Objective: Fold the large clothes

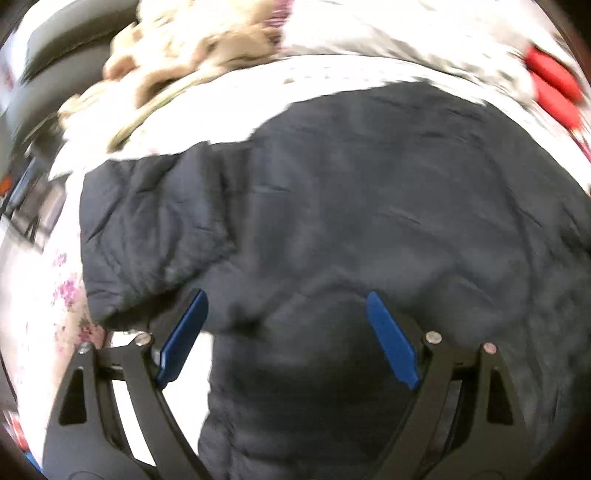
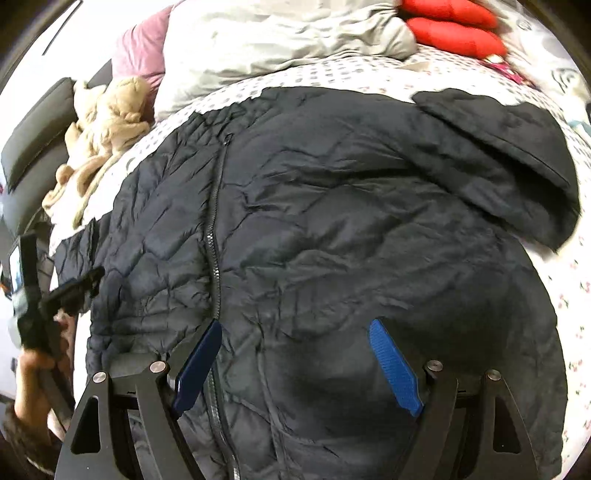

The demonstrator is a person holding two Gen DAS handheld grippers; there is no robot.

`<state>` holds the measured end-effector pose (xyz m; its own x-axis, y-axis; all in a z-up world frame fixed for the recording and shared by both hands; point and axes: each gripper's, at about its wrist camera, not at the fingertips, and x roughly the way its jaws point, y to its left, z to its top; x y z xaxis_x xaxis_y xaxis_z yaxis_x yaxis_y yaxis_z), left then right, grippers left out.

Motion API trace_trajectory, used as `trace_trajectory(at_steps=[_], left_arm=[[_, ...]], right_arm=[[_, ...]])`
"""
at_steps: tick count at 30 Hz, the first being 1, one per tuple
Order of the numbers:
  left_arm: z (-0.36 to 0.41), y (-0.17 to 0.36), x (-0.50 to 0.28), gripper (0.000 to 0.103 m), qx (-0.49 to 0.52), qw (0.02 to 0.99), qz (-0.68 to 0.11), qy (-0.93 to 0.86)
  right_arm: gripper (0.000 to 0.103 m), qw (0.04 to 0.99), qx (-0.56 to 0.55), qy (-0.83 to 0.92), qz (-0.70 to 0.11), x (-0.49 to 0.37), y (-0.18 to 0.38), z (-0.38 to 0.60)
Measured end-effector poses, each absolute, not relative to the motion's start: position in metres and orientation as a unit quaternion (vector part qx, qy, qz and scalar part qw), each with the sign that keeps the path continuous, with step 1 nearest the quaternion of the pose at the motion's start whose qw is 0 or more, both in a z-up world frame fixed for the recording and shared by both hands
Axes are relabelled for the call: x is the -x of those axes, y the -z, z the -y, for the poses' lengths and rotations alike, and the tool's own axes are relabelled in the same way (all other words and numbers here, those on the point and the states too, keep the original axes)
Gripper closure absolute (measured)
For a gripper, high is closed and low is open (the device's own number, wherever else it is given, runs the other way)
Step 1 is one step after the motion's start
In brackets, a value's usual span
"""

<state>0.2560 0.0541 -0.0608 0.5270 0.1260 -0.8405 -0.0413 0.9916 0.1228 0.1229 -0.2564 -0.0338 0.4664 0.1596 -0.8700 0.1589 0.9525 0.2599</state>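
Both claws hang over a dark quilted jacket (image 2: 332,229) spread flat on a bed with a dotted and flowered sheet (image 2: 565,306). Left claw (image 1: 286,334) stands wide, blue pads apart, nothing between them, above the jacket's plain dark fabric. Right claw (image 2: 295,363) is also wide and empty, above the jacket just right of its zipper (image 2: 216,236). The jacket's hood (image 2: 517,155) lies toward the far right. Beyond the jacket lie a beige plush toy (image 2: 107,122), a grey blanket (image 2: 280,40) and red cushions (image 2: 450,29).
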Motion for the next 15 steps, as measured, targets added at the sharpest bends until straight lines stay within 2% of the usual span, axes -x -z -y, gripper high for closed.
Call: trace_trajectory(at_steps=[4,7,8,9,12,15], left_arm=[[-0.080,0.077,-0.280,0.017,0.006,0.876,-0.478,-0.071],[-0.095,0.088,-0.293,0.037,0.028,0.872,-0.477,-0.106],[-0.102,0.091,-0.297,0.057,0.051,0.870,-0.478,-0.107],[-0.109,0.093,-0.299,0.081,0.071,0.867,-0.481,-0.109],[-0.128,0.084,-0.295,0.097,0.122,0.865,-0.475,-0.107],[-0.145,0.057,-0.283,0.098,0.129,0.876,-0.448,-0.125]], right_arm=[[0.019,0.842,-0.129,0.007,-0.524,-0.134,0.040,0.248],[0.019,0.839,-0.119,0.008,-0.530,-0.138,0.045,0.246],[0.019,0.838,-0.119,0.007,-0.532,-0.138,0.047,0.246],[0.019,0.838,-0.119,0.006,-0.533,-0.139,0.047,0.246],[0.019,0.838,-0.117,0.005,-0.533,-0.138,0.047,0.247],[0.019,0.839,-0.118,0.006,-0.531,-0.135,0.046,0.248]])
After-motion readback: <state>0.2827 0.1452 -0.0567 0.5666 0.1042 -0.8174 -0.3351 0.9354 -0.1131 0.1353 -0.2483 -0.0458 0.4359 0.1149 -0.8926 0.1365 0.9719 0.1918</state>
